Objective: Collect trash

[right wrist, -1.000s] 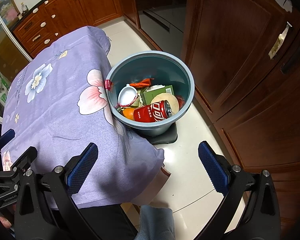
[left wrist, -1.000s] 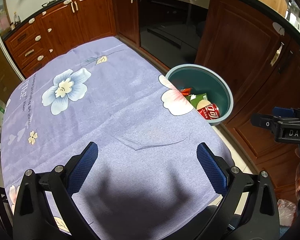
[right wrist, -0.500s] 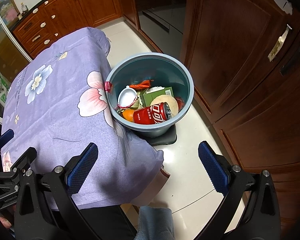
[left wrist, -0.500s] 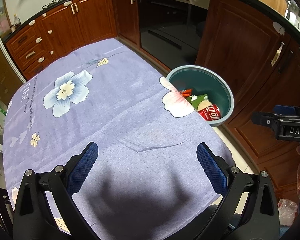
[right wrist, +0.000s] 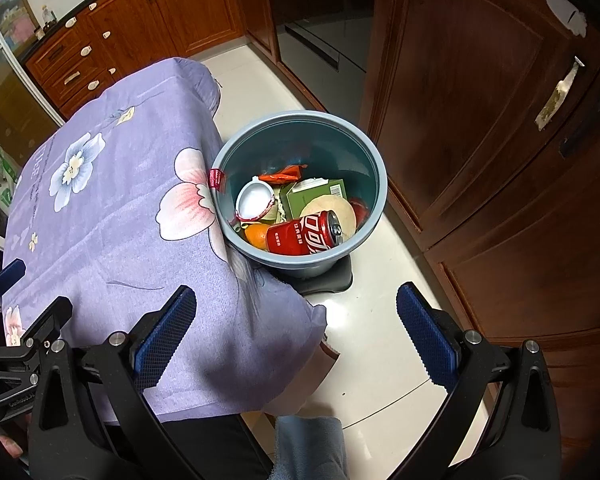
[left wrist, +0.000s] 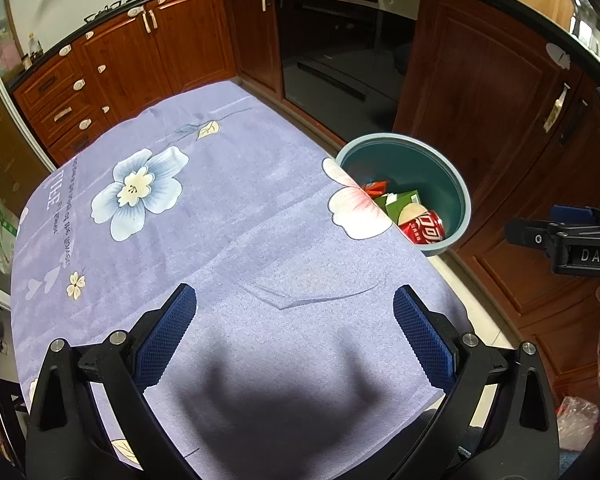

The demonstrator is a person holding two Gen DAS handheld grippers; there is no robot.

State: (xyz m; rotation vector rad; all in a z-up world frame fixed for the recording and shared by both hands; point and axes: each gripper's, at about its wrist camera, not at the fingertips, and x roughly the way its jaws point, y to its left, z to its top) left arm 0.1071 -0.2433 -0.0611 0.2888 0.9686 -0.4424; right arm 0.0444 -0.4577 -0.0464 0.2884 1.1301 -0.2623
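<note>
The round blue-grey plastic trash bin is seen on the pale tiled floor, touching the table's far right corner. Inside it: a red aluminium cola can on its side, a green cardboard carton, a white plastic lid, an orange fruit, a crumpled red-orange wrapper, a tan disc; hard, smooth, mixed shapes. The purple floral tablecloth, soft and lightly creased, shows no loose trash. The collecting step is judged done or nearly so. Next move, approx.: table & floor to be scanned for leftovers; if none, nothing to be grasped. The left gripper is held wide, empty, over the cloth. The right gripper is likewise spread wide, nothing between the blue ribbed pads, above the table edge near the bin. Dark red wooden cabinets are seen behind.
</note>
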